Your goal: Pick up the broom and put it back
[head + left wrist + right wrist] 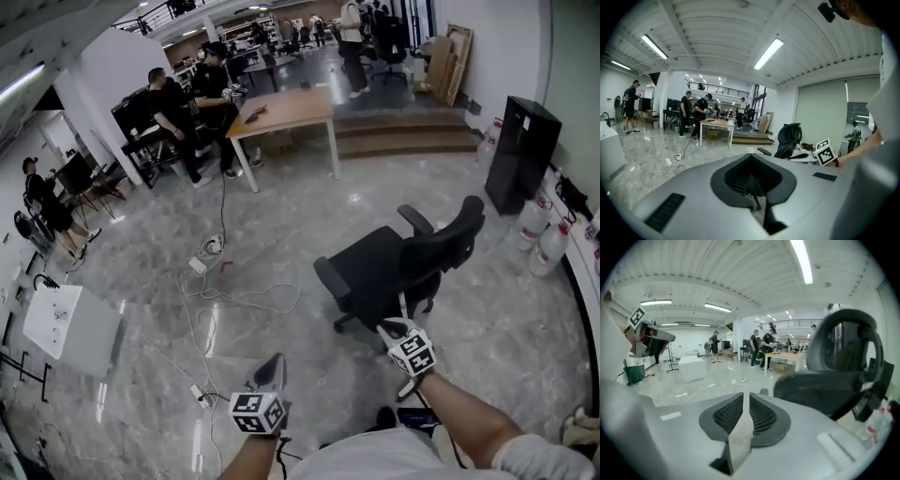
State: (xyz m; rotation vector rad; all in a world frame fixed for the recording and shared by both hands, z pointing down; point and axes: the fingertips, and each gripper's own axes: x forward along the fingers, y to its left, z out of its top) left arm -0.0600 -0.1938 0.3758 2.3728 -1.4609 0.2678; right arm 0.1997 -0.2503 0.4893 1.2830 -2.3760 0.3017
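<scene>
Left gripper (751, 180): jaws together, nothing in them. Right gripper (746, 401): jaws slightly apart, empty, raised in front of the office chair (403, 258). Broom: in none of my views, not on the floor (281, 234) nor in either grip. Progress, as I judge it: no pickup evident, so finding, lifting and returning all look outstanding.

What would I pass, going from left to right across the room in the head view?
white table → wooden table → black office chair → black cabinet. The floor cables and the water bottles overlap these, so I leave them out.
</scene>
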